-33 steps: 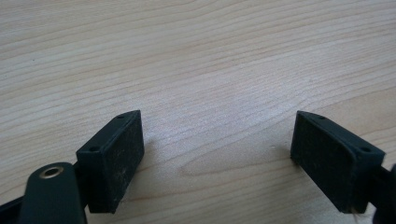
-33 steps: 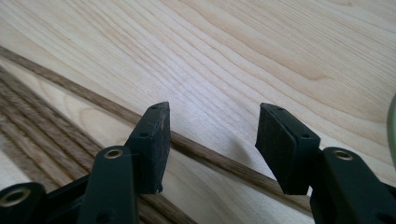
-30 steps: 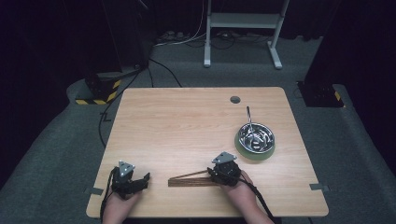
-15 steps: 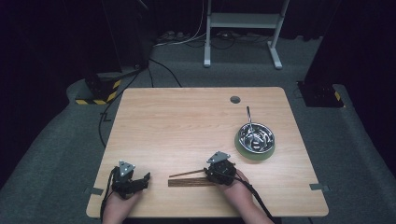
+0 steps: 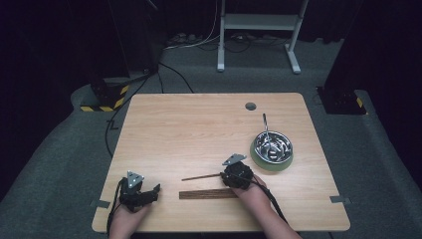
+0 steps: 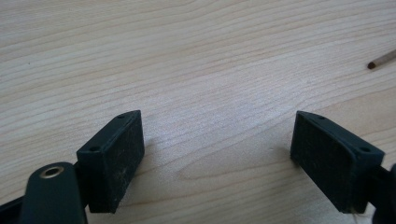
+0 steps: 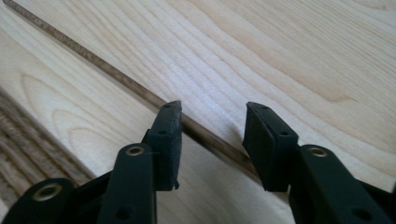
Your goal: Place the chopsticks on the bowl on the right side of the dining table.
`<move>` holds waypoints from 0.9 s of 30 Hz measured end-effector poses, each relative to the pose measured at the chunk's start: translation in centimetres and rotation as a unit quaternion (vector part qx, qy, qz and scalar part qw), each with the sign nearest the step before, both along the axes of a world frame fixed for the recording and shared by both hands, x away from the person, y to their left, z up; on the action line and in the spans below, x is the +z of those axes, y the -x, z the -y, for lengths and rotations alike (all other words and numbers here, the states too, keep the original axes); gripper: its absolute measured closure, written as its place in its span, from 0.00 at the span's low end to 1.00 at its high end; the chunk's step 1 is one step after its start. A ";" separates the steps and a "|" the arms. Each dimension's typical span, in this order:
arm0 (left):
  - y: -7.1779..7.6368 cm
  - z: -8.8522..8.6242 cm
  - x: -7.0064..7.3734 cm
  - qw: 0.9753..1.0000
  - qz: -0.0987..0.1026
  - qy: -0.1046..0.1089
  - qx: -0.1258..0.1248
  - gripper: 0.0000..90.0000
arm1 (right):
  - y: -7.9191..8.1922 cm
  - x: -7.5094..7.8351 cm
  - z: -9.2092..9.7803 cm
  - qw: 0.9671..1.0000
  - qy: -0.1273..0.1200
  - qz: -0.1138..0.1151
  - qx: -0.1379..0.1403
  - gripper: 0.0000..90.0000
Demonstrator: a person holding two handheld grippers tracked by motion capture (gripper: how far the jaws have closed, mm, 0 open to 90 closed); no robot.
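Left to right, taking the bundle of chopsticks point(image 5: 209, 193) near the table's point(image 5: 199, 129) front edge as landmark. Your left gripper point(image 5: 142, 193) rests on the table well to the left of the bundle, its jaws spread wide with nothing but bare wood between them; in the left gripper view the tip of the single chopstick point(image 6: 380, 59) shows at the far right, well apart from that claw. The single chopstick point(image 5: 201, 177) lies just behind the bundle, slanting up toward the right. Your right gripper point(image 5: 233, 178) sits at its right end, just behind the bundle's right end. In the right gripper view the jaws are released and straddle the stick point(image 7: 140, 93), which passes between them close to the left pad point(image 7: 170, 130), not yet pinched.

To do this step well, centre the stick between the pads before you close, keep both pads low against the table, and squeeze squarely across its width so it does not roll or pivot out. The metal bowl point(image 5: 271, 148) with utensils stands farther right of the bundle.
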State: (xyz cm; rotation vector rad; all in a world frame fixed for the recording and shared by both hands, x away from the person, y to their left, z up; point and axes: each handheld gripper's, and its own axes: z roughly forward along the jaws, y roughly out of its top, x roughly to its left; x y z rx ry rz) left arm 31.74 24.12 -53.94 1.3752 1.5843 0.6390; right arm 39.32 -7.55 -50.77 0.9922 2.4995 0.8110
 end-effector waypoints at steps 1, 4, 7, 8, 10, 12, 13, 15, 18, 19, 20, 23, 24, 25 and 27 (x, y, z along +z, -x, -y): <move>0.0 0.0 0.0 1.000 0.000 0.000 0.000 0.19 | 0.0 0.0 0.0 1.000 0.000 0.000 0.000 0.66; 0.0 0.0 0.0 1.000 0.000 0.000 0.000 0.19 | -0.4 0.0 0.2 1.000 -0.006 -0.002 -0.002 0.68; 0.0 0.0 0.0 1.000 0.000 0.000 0.000 0.19 | -0.7 0.1 0.3 1.000 -0.001 -0.009 0.009 0.70; 0.0 0.0 0.0 1.000 0.000 0.000 0.000 0.19 | -0.8 0.1 0.4 1.000 0.003 -0.007 0.012 0.71; 0.0 0.0 0.0 1.000 0.001 0.000 0.000 0.19 | -0.9 0.2 0.4 1.000 0.006 -0.008 0.014 0.72; 0.0 0.0 0.0 1.000 0.002 0.002 0.001 0.19 | -1.0 0.2 0.4 1.000 0.009 -0.008 0.012 0.73; 0.0 0.0 0.0 1.000 0.002 0.002 0.001 0.19 | -1.0 0.3 0.5 1.000 0.011 -0.013 0.011 0.73; 0.0 0.0 0.0 1.000 0.002 0.001 0.000 0.19 | -1.1 0.3 0.5 1.000 0.012 -0.008 0.013 0.74; 0.0 0.0 0.0 1.000 0.001 0.000 0.000 0.19 | -1.1 0.3 0.5 1.000 0.012 -0.011 0.011 0.74; 0.0 0.0 0.0 1.000 0.001 0.000 0.000 0.19 | -1.1 0.3 0.5 1.000 0.015 -0.008 0.011 0.75; 0.0 0.0 0.0 1.000 0.001 0.000 0.000 0.19 | -1.1 0.3 0.5 1.000 0.015 -0.007 0.013 0.75; 0.0 0.0 0.0 1.000 0.001 0.000 0.000 0.19 | -1.2 0.3 0.7 1.000 0.017 -0.002 0.017 0.77; 0.0 0.0 0.0 1.000 0.001 0.000 0.000 0.19 | -1.3 0.3 0.7 1.000 0.018 0.000 0.019 0.78; 0.0 0.0 0.0 1.000 0.002 0.002 0.001 0.19 | -1.3 0.3 0.7 1.000 0.018 0.000 0.019 0.78; 0.0 0.0 0.0 1.000 0.001 0.000 0.000 0.19 | -1.4 0.3 0.8 1.000 0.014 -0.003 0.022 0.79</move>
